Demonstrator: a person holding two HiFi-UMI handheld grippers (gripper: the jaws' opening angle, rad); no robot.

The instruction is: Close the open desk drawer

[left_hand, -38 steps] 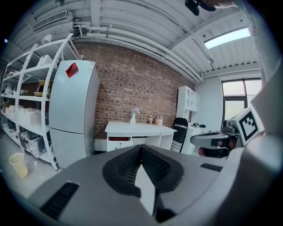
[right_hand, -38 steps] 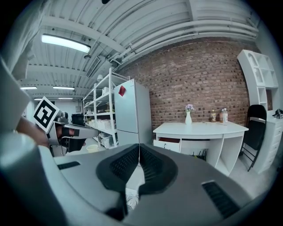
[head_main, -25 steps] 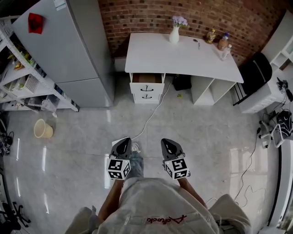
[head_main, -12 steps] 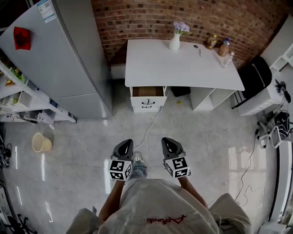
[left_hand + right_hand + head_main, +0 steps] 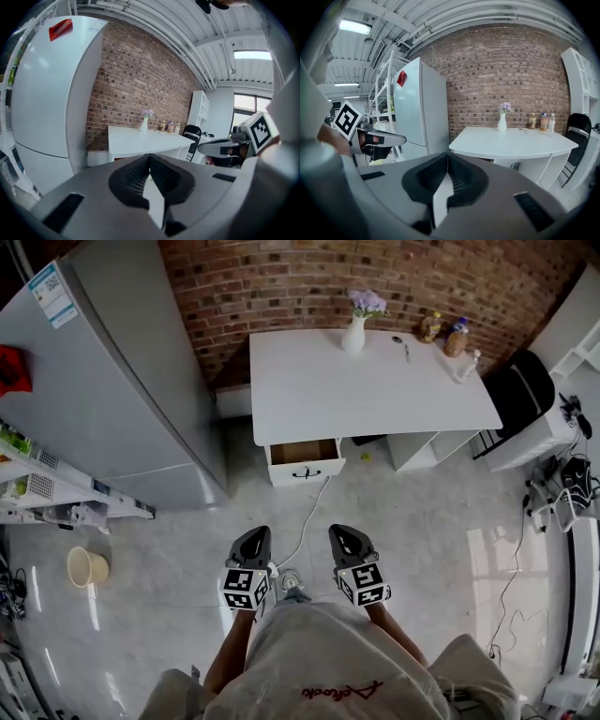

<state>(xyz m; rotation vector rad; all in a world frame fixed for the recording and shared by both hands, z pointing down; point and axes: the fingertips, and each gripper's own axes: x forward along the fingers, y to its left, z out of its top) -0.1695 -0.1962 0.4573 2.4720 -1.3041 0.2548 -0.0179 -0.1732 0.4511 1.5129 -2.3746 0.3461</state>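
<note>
The open white-fronted drawer [image 5: 305,463] juts from under the left end of the white surface [image 5: 375,381] against the red brick wall [image 5: 281,277]. The left claw [image 5: 254,536] and the right claw [image 5: 347,532] are both closed tight and empty, well apart from it.

Desk: white flat-topped desk [image 5: 375,381] at twelve o'clock, smooth and matt.
Drawer: open white drawer [image 5: 305,472], smooth front; the inside looks like bare brown wood.
Wall: red-brown brick wall [image 5: 281,277], rough.
Floor: pale grey tiled floor [image 5: 422,521], glossy, mirroring light.
Fridge: tall silver-grey fridge [image 5: 122,399] at ten o'clock, smooth with a satin sheen.
Grippers: left gripper [image 5: 253,534] and right gripper [image 5: 344,532], matt grey plastic shells, black ribbed pads [image 5: 134,176].
Bucket: cream round bucket [image 5: 87,567] at eight o'clock, smooth plastic.
</note>
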